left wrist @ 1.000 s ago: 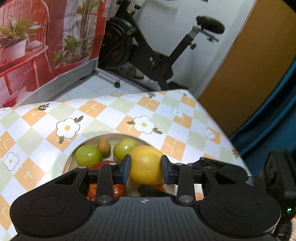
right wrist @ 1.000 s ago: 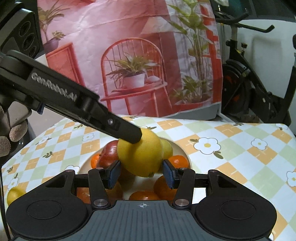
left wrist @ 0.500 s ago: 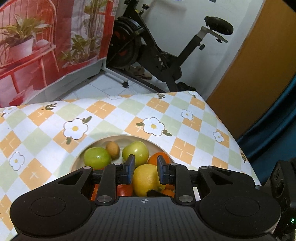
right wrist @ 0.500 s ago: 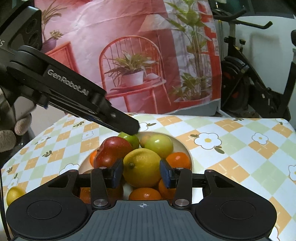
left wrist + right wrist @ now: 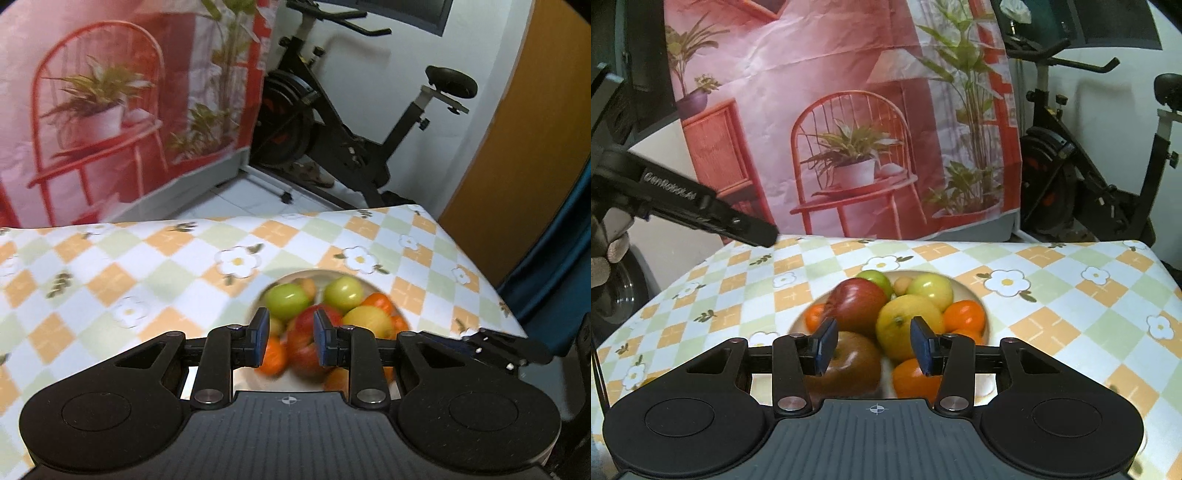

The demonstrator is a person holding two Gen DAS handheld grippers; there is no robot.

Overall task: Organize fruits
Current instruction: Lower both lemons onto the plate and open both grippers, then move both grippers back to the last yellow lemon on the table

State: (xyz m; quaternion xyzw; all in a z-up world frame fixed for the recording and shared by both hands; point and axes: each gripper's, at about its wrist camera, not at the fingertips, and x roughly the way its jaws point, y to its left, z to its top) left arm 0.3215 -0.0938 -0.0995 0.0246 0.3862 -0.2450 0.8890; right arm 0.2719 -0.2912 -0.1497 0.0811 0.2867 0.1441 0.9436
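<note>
Yellow lemon (image 5: 909,328) sits in the plate (image 5: 983,322) on your worktop (image 5: 1071,314), among a red apple (image 5: 858,304), green apples (image 5: 932,290) and oranges (image 5: 964,315). Your right gripper (image 5: 874,347) hovers just above the pile, jaws wide apart and holding nothing. Your left gripper (image 5: 289,339) hangs over the plate's near side, jaws parted and empty.
</note>
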